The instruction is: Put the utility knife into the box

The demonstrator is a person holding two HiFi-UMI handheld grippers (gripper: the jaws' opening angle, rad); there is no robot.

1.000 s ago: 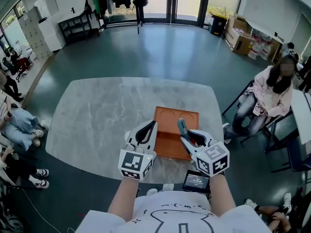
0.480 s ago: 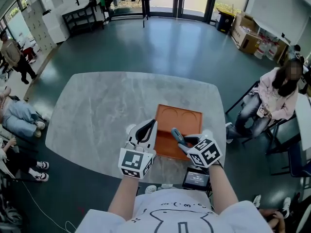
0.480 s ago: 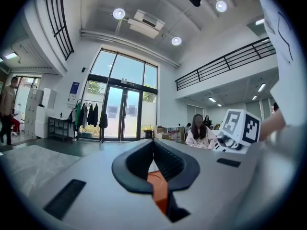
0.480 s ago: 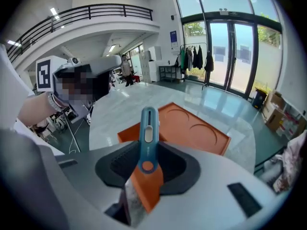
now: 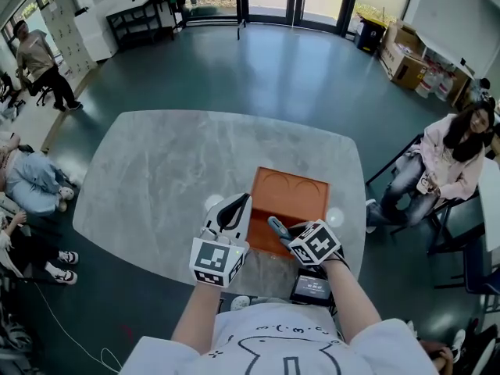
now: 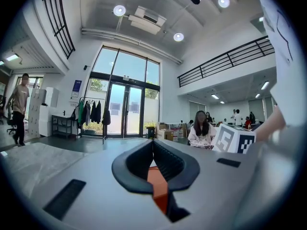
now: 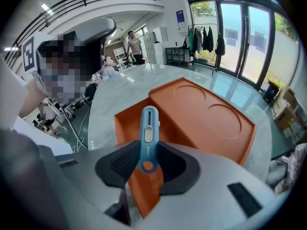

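The orange box lies on the grey marble table, right of centre near the front edge. In the right gripper view its open compartment is nearest, and a raised part with two round recesses lies beyond. My right gripper is shut on the blue utility knife, which points forward over the compartment's near edge. The knife shows over the box's front left corner in the head view. My left gripper hovers just left of the box, jaws together with nothing in them.
A small dark device with a lit screen lies at the table's front edge under my right arm. A seated person is at a chair right of the table. More people are on the floor at the left.
My right gripper has moved left and lower with the knife, from over the box's middle to its front left corner. The left gripper has stayed where it was.
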